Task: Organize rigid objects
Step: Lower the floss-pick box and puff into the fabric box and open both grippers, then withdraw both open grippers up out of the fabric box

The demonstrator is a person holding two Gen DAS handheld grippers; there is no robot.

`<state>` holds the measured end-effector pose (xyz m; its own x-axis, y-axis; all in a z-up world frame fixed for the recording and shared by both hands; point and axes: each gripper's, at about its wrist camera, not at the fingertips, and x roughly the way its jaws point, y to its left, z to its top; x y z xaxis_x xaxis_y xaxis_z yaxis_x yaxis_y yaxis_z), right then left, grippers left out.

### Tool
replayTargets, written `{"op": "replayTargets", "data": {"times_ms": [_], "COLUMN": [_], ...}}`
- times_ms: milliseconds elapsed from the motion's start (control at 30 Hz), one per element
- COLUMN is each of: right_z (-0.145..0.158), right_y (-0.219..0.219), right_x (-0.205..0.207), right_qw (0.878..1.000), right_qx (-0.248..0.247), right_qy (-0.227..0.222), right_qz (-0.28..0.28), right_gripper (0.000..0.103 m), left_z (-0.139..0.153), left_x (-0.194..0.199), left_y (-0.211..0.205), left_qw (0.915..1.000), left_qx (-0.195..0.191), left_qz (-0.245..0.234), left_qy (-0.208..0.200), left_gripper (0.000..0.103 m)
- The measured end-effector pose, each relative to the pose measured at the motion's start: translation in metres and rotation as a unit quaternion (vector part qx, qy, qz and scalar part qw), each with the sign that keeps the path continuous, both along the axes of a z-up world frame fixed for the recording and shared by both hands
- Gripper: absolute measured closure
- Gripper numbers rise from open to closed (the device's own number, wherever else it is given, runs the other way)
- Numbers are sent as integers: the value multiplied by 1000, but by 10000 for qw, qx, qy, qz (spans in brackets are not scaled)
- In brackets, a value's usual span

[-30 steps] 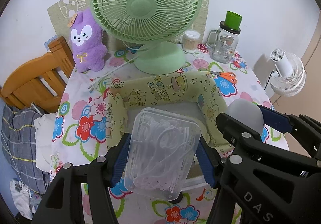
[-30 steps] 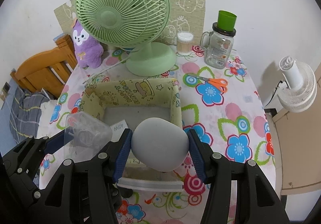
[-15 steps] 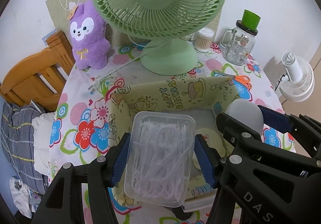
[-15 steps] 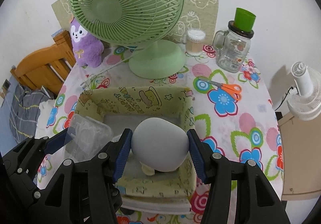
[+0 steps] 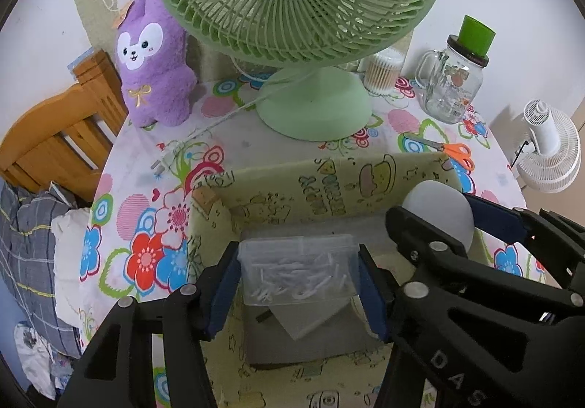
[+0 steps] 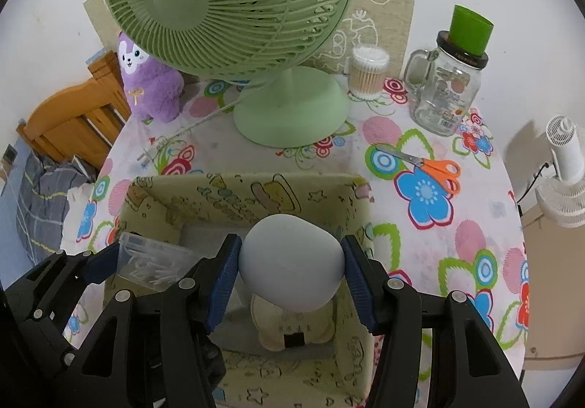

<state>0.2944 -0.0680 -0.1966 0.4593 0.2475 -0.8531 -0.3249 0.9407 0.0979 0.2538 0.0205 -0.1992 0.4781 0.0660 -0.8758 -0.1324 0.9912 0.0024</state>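
A yellow cartoon-print fabric bin [image 5: 329, 184] [image 6: 237, 188] stands on the flowered table. My left gripper [image 5: 298, 261] hangs low inside it, its jaws closing, both blue pads pressed on a clear plastic box of white picks [image 5: 296, 272] [image 6: 153, 261]. The box is tipped edge-on and a clear flap hangs below it. My right gripper [image 6: 290, 254] is shut on a smooth grey egg-shaped object [image 6: 292, 261] [image 5: 438, 217] over the bin's right half. A cream-coloured item [image 6: 292, 320] lies on the bin floor under the egg.
Behind the bin stand a green desk fan [image 5: 310, 104], a purple plush toy [image 5: 153, 71], a cotton-swab tub [image 5: 382, 71] and a glass jar with a green cap [image 5: 453, 86]. Orange scissors [image 6: 435, 166] lie right of the bin. A wooden chair [image 5: 55, 137] stands left, a white fan [image 5: 548, 152] right.
Both grippers moved forward and down from the bin's near edge to inside it. The clear box tipped from face-on to edge-on. The grey egg now hangs over the cream item.
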Motion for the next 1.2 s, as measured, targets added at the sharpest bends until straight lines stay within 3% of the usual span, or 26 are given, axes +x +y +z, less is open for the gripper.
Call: {"op": "replayTargets", "data": {"times_ms": [167,233,267,800,1067,1200], "right_z": [-2,-1,0,-3,-17,-19], "right_y": [2,2,1,-32,-41,-41], "right_x": [7,8,9,10,6,3], "right_qw": [10000,10000,10000,9985,9974,9974], "right_qx": [69,10,12,-207,-341,-347], "right_qy": [13,-54,-69,37,225,240], "right_qz": [-4,-24,-36,-515,-592,-591], "right_gripper": [40,27,26,26,26,26], "left_z": [-1,-1,-1,-8,-23,-24], "left_x": [6,8,10,22,20,18], "left_y": [3,2,2,-25,-34,-34], "left_qw": [10000,10000,10000,9990,9983,9983], "left_qx": [-30,-22,-56,-154,-5,40], "left_qz": [20,8,4,-424,-557,-551], "left_qy": [-12,-20,-20,-51,162,206], "left_gripper": [41,41,41,40,19,15]}}
